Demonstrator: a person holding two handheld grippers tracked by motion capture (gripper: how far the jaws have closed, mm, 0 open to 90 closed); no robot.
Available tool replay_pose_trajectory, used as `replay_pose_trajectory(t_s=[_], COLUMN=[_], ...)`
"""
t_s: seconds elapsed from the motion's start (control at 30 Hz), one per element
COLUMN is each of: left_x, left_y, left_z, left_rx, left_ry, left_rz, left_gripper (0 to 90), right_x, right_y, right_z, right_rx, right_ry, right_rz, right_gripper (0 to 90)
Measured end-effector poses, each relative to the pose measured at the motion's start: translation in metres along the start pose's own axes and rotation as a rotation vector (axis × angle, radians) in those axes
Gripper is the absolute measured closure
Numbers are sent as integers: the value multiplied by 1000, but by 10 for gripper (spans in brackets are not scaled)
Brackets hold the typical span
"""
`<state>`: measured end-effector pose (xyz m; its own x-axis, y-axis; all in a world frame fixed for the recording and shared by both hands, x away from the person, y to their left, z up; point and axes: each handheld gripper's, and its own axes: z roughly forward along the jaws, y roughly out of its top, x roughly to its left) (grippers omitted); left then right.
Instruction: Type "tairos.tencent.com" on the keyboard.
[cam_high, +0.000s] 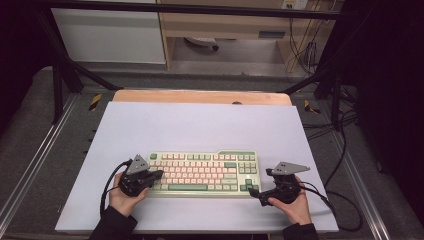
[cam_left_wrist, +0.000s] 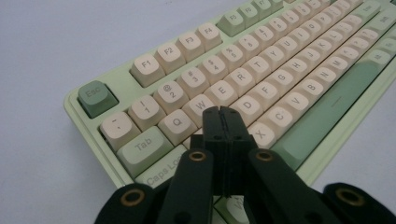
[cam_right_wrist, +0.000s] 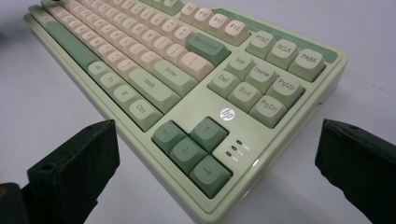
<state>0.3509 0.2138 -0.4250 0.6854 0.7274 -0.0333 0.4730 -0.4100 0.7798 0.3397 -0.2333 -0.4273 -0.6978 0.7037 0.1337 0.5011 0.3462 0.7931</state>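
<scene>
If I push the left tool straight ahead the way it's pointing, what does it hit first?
Most likely the keyboard: the shut left tool points at its letter keys, tips over the A/S area below the W key. Whether they already touch a keycap, I can't tell.

A green and cream keyboard (cam_high: 204, 171) lies on a pale mat (cam_high: 200, 125) near its front edge, long side across the table. The left gripper (cam_high: 156, 176), held in a hand (cam_high: 124, 197) coming in from below, sits at the keyboard's left end with its jaws over the leftmost keys. The right gripper (cam_high: 256, 192), in the other hand (cam_high: 295, 206), points at the keyboard's front right corner, just beside it. Behind the mat a strip of wooden tabletop (cam_high: 200, 96) shows.
</scene>
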Motion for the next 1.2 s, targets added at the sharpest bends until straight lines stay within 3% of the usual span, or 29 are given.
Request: replay_pose_trajectory(t_s=[0.57, 0.87, 1.2], left_x=[2, 2, 2], left_y=[-2, -2, -2], left_z=[-6, -8, -8], left_rx=[-12, -19, -18], left_ry=[-7, -5, -8], left_rz=[-3, -2, -2], left_gripper=[900, 900, 900], right_x=[25, 46, 58], right_y=[27, 46, 63], right_z=[19, 38, 55], right_rx=[-6, -35, -53], right_ry=[10, 53, 81], right_rz=[-51, -79, -77], right_gripper=[48, 177, 340])
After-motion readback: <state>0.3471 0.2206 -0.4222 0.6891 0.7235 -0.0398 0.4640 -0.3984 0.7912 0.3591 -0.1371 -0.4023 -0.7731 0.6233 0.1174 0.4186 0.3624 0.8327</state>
